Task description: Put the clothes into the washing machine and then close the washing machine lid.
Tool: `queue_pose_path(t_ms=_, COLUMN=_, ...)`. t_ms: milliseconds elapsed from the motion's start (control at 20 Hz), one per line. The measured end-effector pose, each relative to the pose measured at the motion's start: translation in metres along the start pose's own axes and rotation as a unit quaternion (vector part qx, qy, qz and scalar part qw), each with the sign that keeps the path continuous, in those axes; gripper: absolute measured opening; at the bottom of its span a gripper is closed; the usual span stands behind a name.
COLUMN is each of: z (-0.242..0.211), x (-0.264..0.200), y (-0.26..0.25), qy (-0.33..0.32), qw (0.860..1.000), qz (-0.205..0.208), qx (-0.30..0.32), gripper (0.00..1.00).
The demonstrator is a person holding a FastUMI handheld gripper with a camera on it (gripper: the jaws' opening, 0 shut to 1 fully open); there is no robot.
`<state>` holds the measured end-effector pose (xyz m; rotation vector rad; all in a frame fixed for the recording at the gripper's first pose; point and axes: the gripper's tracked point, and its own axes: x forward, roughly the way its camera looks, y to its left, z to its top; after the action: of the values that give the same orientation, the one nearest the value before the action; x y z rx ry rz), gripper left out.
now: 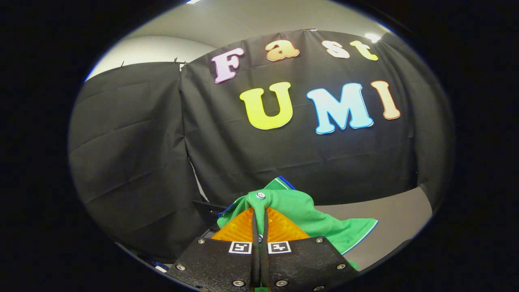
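Note:
A green garment (308, 219) with blue and white trim and a small button hangs from my gripper (260, 211). Both fingers are pressed together on a fold of the cloth, which drapes over the fingertips and falls off to the right. The garment is lifted clear above the grey table (389, 215). The cloth hides the very tips of the fingers.
The grey table surface stretches to the right behind the hanging garment. Black cloth walls close off the space ahead and to the left. A dark frame piece (206, 205) shows low down, just left of the garment.

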<state>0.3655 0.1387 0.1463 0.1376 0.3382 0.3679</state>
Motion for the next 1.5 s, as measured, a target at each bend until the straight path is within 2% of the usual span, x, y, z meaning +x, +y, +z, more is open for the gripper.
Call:
queue_pose_path(t_ms=500, z=-0.027, x=0.022, y=0.063, qy=0.012, qw=1.0, qz=0.023, qx=-0.001, gripper=0.01)
queue_pose_path(t_ms=1000, z=-0.073, x=0.052, y=0.114, qy=0.049, qw=0.998, qz=0.041, qx=-0.001, gripper=0.01)
queue_pose_path(t_ms=1500, z=-0.143, x=0.079, y=0.139, qy=0.099, qw=0.994, qz=0.033, qx=-0.015, gripper=0.0)
